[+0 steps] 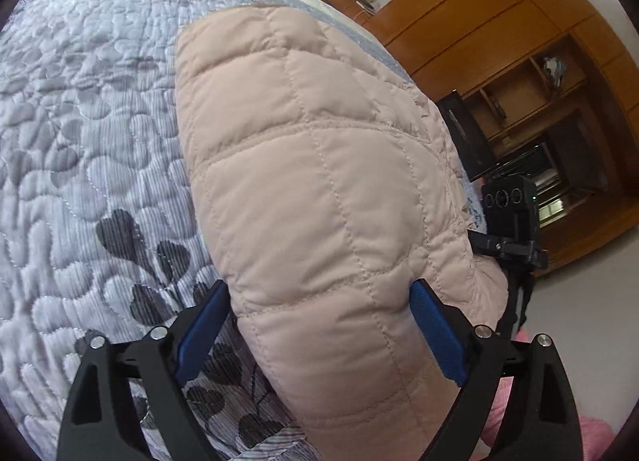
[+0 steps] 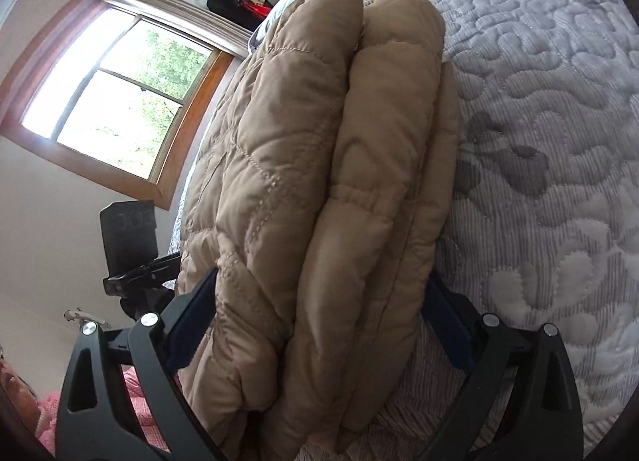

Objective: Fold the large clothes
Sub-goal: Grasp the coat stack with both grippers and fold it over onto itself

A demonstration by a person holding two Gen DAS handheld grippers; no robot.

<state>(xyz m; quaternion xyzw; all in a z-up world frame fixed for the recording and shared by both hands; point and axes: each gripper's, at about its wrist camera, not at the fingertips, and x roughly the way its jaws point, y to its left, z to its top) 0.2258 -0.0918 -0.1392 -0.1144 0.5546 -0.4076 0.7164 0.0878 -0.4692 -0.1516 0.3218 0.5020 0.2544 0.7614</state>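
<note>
A tan quilted jacket [image 1: 319, 181] lies folded in a thick bundle on the bed. In the left wrist view its smooth top layer runs away from me, and my left gripper [image 1: 319, 285] straddles its near end. The blue pads [image 1: 435, 329] stand wide at the bundle's two sides without squeezing it. In the right wrist view the jacket [image 2: 319, 181] shows its stacked folded layers edge-on. My right gripper [image 2: 323, 275] is open around them, with a gap between the right pad [image 2: 451, 329] and the cloth.
The bed's grey-white quilt [image 1: 80, 141] with dark leaf prints spreads beside the jacket [image 2: 539, 181]. A black camera on a stand [image 1: 511, 213] is close beyond the bed's edge, seen also as a black device [image 2: 127, 233]. Wooden cabinets [image 1: 499, 21], a window [image 2: 112, 101], pink fabric [image 2: 135, 393] low down.
</note>
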